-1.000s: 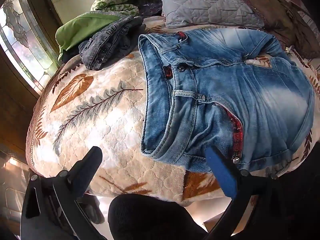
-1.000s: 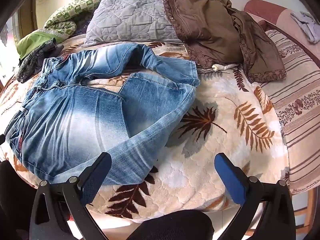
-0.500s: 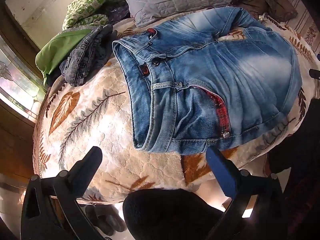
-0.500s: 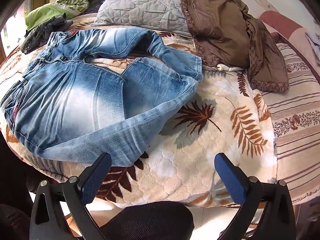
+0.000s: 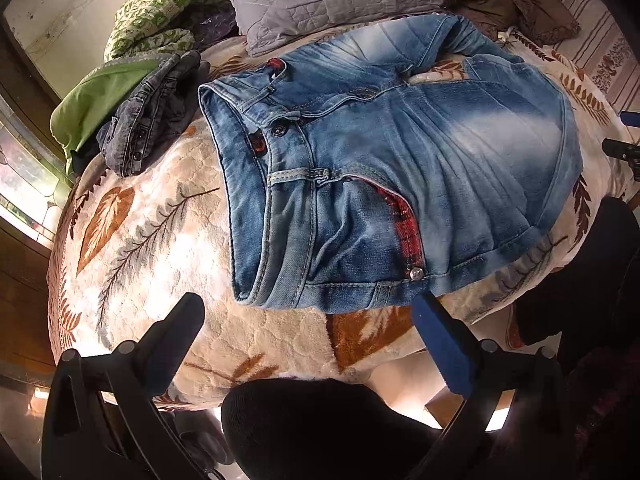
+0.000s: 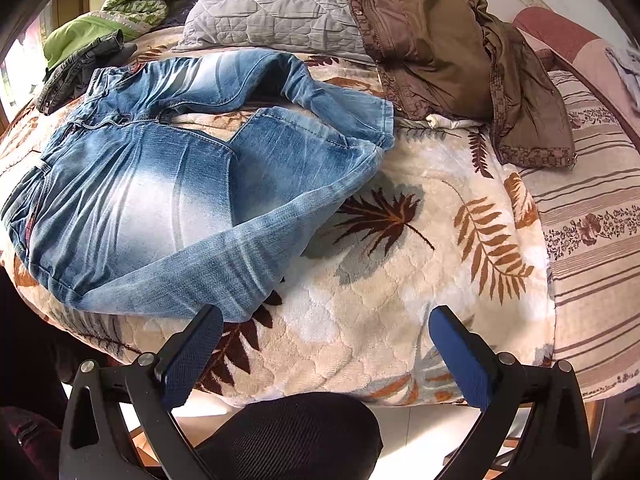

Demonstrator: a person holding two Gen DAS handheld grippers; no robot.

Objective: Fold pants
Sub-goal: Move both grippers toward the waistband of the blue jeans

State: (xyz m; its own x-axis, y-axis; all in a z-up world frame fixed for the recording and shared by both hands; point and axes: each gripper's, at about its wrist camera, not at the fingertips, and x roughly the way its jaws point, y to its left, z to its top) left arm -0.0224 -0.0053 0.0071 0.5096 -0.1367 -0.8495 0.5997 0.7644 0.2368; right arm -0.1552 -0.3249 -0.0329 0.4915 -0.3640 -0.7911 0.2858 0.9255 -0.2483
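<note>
Blue jeans [image 6: 168,184] are being seen spread across the leaf-print blanket [image 6: 400,280] on the bed, waistband [image 5: 256,208] turned toward the window side, legs bent back on themselves. In the right wrist view the nearer leg is lying doubled, its fold reaching down toward the blanket's near edge; the farther leg is running up toward the grey quilted pillow [image 6: 272,4], cuff ending just beside the brown jacket [image 6: 448,40].

Left gripper [image 5: 308,316] is being held over the near edge of the bed, jaws wide apart, nothing between them. Its blue-padded finger is showing just below the jeans' hip seam; contact cannot be told. The waistband corner is sitting just beyond and between the fingers.

Right gripper [image 6: 324,320] is likewise being held with jaws spread, empty. Its left finger is lying just beside the folded leg's lower edge, apparently not touching. Bare blanket is being framed between the fingers.

Dark grey denim garment [image 5: 148,116] is lying bunched near the waistband, touching a green cloth [image 5: 96,100]. A green-patterned quilt [image 5: 160,12] is piled behind these. A striped sheet [image 6: 592,240] is showing at the far right of the right wrist view.
</note>
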